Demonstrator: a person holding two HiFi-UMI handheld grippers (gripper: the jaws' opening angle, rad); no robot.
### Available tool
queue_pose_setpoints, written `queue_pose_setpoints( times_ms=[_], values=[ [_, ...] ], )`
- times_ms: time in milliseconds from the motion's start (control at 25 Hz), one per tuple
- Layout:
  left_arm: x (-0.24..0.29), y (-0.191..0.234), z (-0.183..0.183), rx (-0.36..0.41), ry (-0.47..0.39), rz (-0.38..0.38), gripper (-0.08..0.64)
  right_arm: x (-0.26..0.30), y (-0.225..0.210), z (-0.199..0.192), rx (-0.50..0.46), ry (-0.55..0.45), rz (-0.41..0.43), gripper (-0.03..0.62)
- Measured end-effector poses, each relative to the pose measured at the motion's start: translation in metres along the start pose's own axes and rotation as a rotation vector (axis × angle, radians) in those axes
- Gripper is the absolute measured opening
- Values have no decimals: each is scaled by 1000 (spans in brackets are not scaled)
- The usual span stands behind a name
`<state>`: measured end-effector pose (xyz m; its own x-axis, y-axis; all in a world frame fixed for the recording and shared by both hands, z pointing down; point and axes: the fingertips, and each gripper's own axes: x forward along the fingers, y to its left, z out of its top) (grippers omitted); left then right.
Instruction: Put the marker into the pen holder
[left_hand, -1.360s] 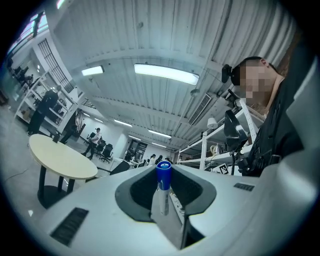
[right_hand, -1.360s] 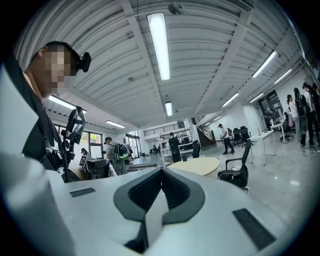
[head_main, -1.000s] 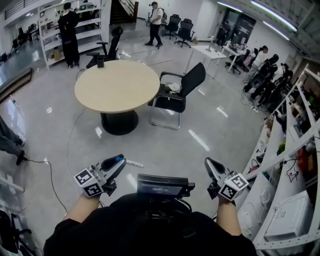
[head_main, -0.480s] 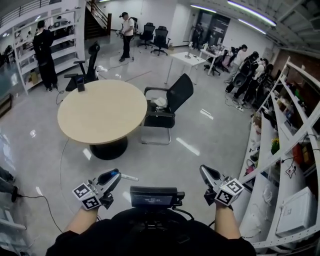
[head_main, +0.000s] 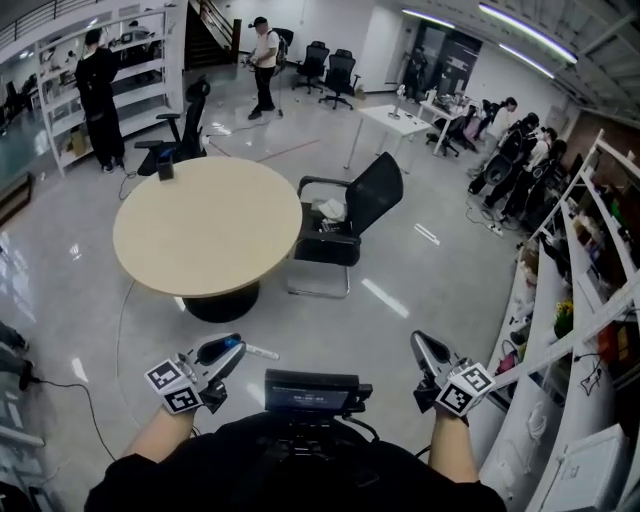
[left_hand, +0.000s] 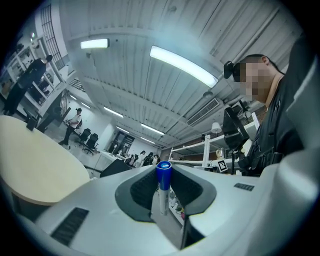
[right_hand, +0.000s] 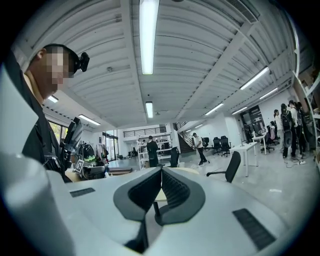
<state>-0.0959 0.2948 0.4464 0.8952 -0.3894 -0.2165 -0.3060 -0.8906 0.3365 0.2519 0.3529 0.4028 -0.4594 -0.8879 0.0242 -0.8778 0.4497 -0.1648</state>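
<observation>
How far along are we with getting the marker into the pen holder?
Done: the marker is picked up, clamped in the left gripper. In hand: carrying it over open floor; the right gripper is shut and empty. Left: reach the round table, where a small dark object may be the holder, and drop the marker in.

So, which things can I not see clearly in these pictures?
- Pen holder: head view, only a small dark object on the round table, too small to identify.
- Marker barrel: left gripper view, mostly hidden by the left tool.
- Shelf contents: head view, cut by the right edge.
</observation>
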Motion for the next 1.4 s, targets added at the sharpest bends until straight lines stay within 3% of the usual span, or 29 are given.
queue_pose_setpoints(
  times_ms=[200, 400, 640, 960, 1400],
  values=[
    [64, 15, 11, 31, -33, 92, 84, 32, -84, 26, 13, -12, 80, 6],
    [136, 55, 15, 68, -69, 161, 84, 82, -169, 54, -41, -11, 163, 5],
    [205, 85, 14, 73, -81, 185, 84, 119, -245, 71, -42, -20, 198, 5],
    [234, 165, 20, 39, -91, 200, 84, 200, -286, 77, -45, -3, 203, 6],
    [239, 339, 82, 62, -79, 169, 84, 380, -295, 107, -96, -23, 184, 6]
  ],
)
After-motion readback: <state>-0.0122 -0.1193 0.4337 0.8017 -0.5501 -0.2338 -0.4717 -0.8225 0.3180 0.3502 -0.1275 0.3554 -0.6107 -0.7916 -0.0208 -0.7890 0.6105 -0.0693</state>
